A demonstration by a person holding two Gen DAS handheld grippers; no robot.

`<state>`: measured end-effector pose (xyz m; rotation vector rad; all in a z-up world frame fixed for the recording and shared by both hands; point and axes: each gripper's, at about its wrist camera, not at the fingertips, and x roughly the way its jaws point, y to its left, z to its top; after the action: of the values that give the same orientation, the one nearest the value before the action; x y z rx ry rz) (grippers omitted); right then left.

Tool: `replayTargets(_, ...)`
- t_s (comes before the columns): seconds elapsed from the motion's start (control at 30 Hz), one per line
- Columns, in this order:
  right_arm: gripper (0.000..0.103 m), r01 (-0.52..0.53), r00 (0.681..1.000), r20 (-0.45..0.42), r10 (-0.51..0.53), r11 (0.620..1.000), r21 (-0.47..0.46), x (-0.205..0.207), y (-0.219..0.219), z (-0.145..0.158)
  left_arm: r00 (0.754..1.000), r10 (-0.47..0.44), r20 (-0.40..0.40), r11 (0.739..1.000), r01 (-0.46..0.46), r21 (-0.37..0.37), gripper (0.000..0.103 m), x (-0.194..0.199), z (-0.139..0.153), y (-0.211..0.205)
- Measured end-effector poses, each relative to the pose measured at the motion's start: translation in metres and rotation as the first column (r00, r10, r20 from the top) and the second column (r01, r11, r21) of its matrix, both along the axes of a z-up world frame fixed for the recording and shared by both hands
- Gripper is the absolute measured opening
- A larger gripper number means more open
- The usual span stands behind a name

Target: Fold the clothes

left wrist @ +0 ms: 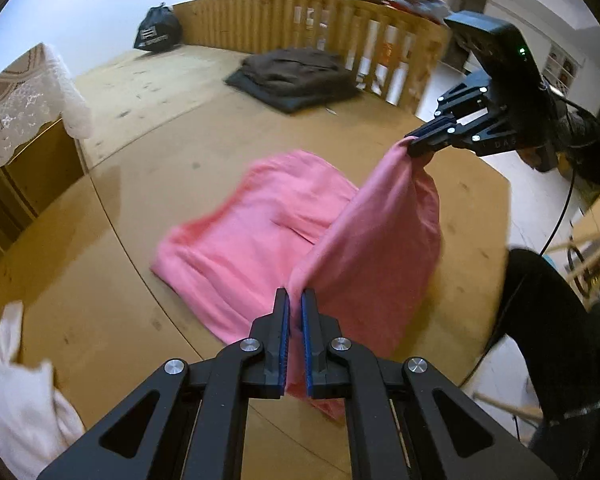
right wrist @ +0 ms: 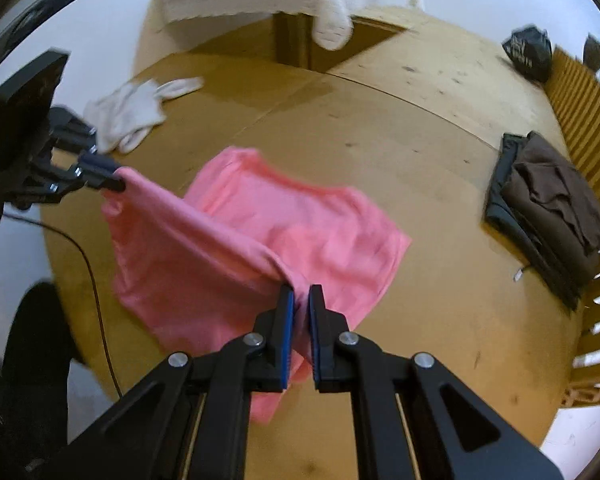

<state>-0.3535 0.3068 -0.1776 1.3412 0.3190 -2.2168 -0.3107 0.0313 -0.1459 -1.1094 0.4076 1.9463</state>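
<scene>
A wide wooden floor (left wrist: 112,208) fills both views, with a wooden railing (left wrist: 340,20) along its far edge. A cupboard draped with a lace cloth (left wrist: 20,100) stands at one side of the floor.

The pink garment (left wrist: 260,224) lies in the middle of the floor, its far part flat on the boards and its near edge lifted into a raised fold stretched between the two tools. A pile of dark folded clothes (right wrist: 548,208) sits by the railing, well apart from the pink garment. A crumpled white garment (right wrist: 128,114) lies on the floor near the cupboard, and a black bag (left wrist: 158,32) rests in the far corner against the railing.

The left hand-held gripper (left wrist: 296,300) has its blue-padded fingers closed nearly together on one corner of the pink garment's lifted edge; pink fabric shows in the narrow gap between the pads. The right hand-held gripper (right wrist: 301,296) is likewise pinched on the other corner of that edge, with cloth bunched between its pads. A dark cable (right wrist: 96,280) trails down beside the left tool. The pictures are somewhat blurred.
</scene>
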Motion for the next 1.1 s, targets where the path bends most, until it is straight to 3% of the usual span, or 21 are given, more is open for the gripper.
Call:
replayTargets(0.17, 0.007, 0.018, 0.998, 0.054, -0.018, 1.0, 0.009, -0.068, -0.004, -0.037, 0.998, 0.022, 0.054, 1.0, -0.022, 0.001, 0.005, -0.059, -0.034, 0.006)
replayTargets(0.5, 0.008, 0.038, 0.989, 0.138, -0.043, 0.998, 0.041, -0.121, -0.005, -0.085, 0.993, 0.008, 0.115, 0.999, -0.003, -0.042, 0.006, -0.121, -0.072, 0.016)
replayTargets(0.63, 0.016, 0.14, 0.975, 0.175, -0.14, 0.99, 0.008, -0.131, 0.01, -0.083, 0.984, 0.134, 0.119, 0.99, -0.127, -0.067, 0.01, -0.15, -0.074, 0.004)
replayTargets(0.73, 0.025, 0.211, 0.968, 0.149, -0.203, 0.977, -0.037, -0.122, 0.029, -0.064, 0.975, 0.192, 0.116, 0.981, -0.192, -0.012, 0.023, -0.15, -0.052, -0.021)
replayTargets(0.8, 0.03, 0.218, 0.963, 0.181, -0.2, 0.973, -0.082, -0.11, 0.037, -0.058, 0.975, 0.193, 0.112, 0.981, -0.193, -0.009, 0.028, -0.139, -0.044, -0.035)
replayTargets(0.97, 0.03, 0.291, 0.932, 0.269, -0.245, 0.945, -0.149, -0.095, 0.056, -0.064, 0.971, 0.156, 0.181, 0.986, -0.143, -0.085, 0.028, -0.112, -0.07, -0.029)
replayTargets(1.1, 0.03, 0.361, 0.899, 0.335, -0.282, 0.91, -0.203, -0.101, 0.067, -0.075, 0.957, 0.16, 0.24, 0.987, -0.152, -0.051, 0.028, -0.112, -0.085, -0.018)
